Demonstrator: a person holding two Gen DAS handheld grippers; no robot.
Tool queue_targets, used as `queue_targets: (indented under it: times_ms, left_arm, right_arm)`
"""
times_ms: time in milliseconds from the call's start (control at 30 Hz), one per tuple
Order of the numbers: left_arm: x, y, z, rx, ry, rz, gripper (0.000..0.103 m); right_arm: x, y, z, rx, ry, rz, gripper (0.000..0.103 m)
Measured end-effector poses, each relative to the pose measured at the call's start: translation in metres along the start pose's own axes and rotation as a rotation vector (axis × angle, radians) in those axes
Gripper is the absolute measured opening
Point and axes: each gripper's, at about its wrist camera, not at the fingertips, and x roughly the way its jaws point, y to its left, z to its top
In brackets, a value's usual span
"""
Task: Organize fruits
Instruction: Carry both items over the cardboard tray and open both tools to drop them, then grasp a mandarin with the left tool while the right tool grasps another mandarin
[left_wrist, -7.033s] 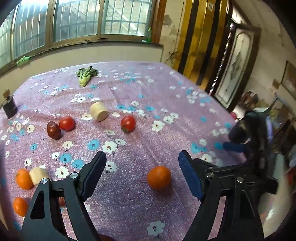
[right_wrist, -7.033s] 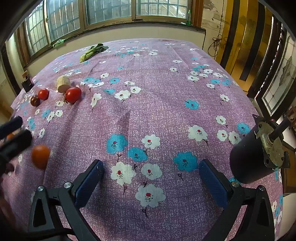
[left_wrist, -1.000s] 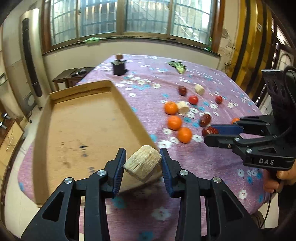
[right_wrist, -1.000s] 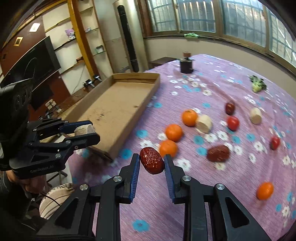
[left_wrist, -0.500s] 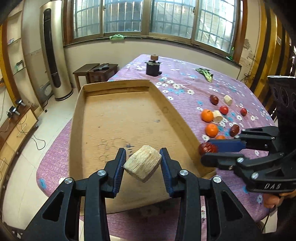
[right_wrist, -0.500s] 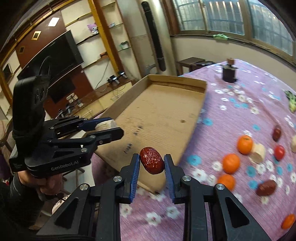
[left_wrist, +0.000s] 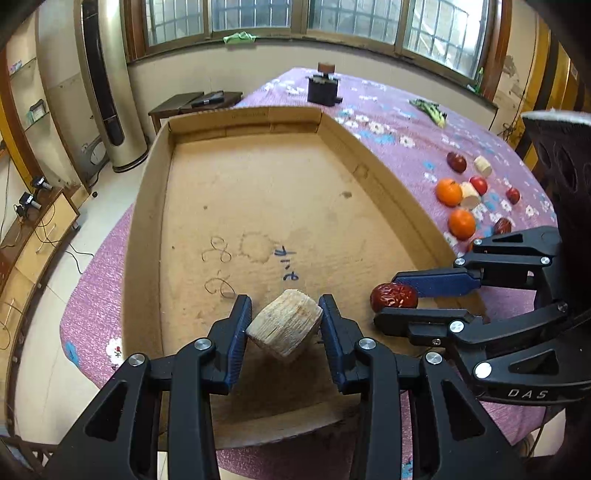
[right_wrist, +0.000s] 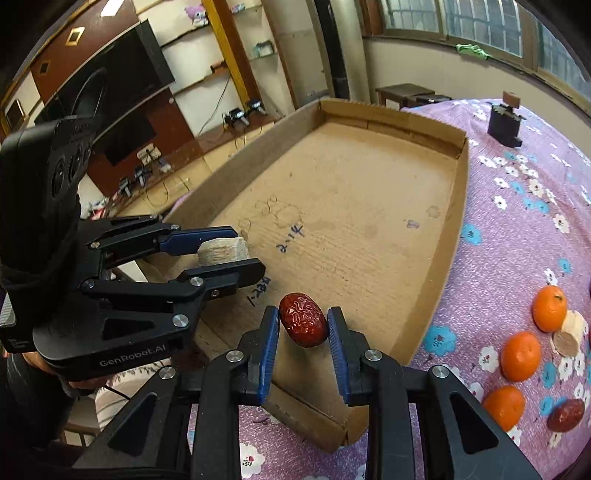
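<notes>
Cardboard makes up the wide, shallow brown tray (left_wrist: 147, 206) that lies on the purple flowered tablecloth (left_wrist: 399, 122), and both claws hang over its near end. The left gripper (left_wrist: 284, 325) clamps a pale, fibrous cut chunk (left_wrist: 284, 328) between its blue pads (left_wrist: 238, 332), held tilted above the tray floor. Just to its right, the right gripper (right_wrist: 303, 326) is closed on a wrinkled dark red jujube (right_wrist: 303, 325), also held above the tray's near end, close to the right wall. Pen scribbles mark the tray floor (left_wrist: 218, 254) beyond the chunk. On the cloth to the right of the tray lie three oranges (right_wrist: 521, 356), another red jujube (right_wrist: 565, 410), more pale chunks (right_wrist: 569, 338) and small red fruits (left_wrist: 479, 184). At the far end a dark block-shaped object (left_wrist: 323, 88) stands near a leafy green vegetable (left_wrist: 432, 110).
</notes>
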Motion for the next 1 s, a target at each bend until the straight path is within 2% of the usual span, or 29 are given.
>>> queue_targets:
  times_ms: [133, 200, 233, 300, 533, 700, 1000]
  left_arm:
    - [0.001, -0.007, -0.001, 0.031, 0.003, 0.042, 0.040]
    - [-0.001, -0.006, 0.000, 0.026, 0.000, 0.060, 0.051]
    - [-0.003, -0.006, 0.001, 0.023, -0.006, 0.065, 0.053]
    - [-0.007, -0.004, 0.002, 0.016, -0.016, 0.065, 0.059]
    - [-0.025, -0.005, 0.009, 0.002, -0.059, 0.063, 0.059]
    - [-0.029, -0.021, 0.013, 0.023, -0.071, 0.040, 0.059]
    - [-0.033, -0.070, 0.022, 0.070, -0.084, -0.056, 0.059]
  right_arm:
    - [0.004, 0.001, 0.002, -0.011, 0.015, -0.013, 0.029]
    - [0.003, 0.001, 0.002, -0.015, 0.014, -0.015, 0.037]
    - [0.001, 0.002, 0.001, -0.017, 0.011, -0.014, 0.037]
    - [-0.002, 0.001, 0.001, -0.019, 0.003, -0.008, 0.046]
    - [-0.035, -0.001, -0.009, 0.004, -0.066, -0.014, 0.048]
    - [-0.066, -0.021, -0.023, 0.071, -0.127, -0.038, 0.048]
    - [-0.115, -0.071, -0.067, 0.226, -0.188, -0.145, 0.048]
